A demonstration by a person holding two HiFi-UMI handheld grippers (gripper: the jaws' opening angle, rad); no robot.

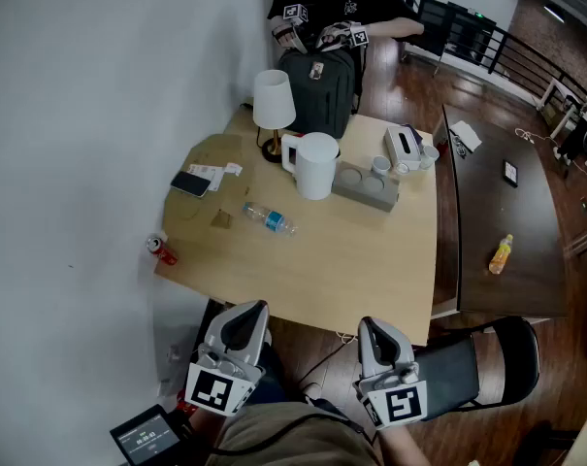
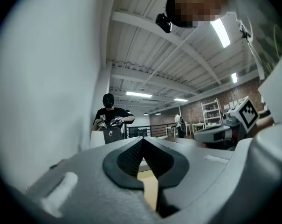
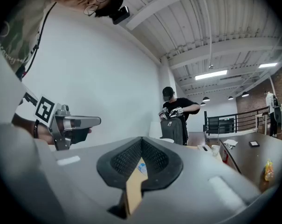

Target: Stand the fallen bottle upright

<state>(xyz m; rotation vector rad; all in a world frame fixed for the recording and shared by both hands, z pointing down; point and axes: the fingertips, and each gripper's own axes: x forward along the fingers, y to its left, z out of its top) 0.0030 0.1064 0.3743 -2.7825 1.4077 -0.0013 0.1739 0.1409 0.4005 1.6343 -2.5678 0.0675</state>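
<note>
White jug (image 1: 314, 166), lamp (image 1: 273, 103), black backpack (image 1: 319, 90)

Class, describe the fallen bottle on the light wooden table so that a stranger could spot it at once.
Start at the light wooden table. Near its middle, just nearer the camera than the tall white jug, is a small clear plastic bottle. Lying on its side, with a blue label, sets it apart.

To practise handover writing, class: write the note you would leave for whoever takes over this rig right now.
Left gripper: shut, empty, held short of the table.
Right gripper: shut, empty, beside the left one.
Clear bottle: lying on its side mid-table, in front of the white jug.
Done: nothing yet.
Left: reach in, grip the bottle and stand it upright.
</note>
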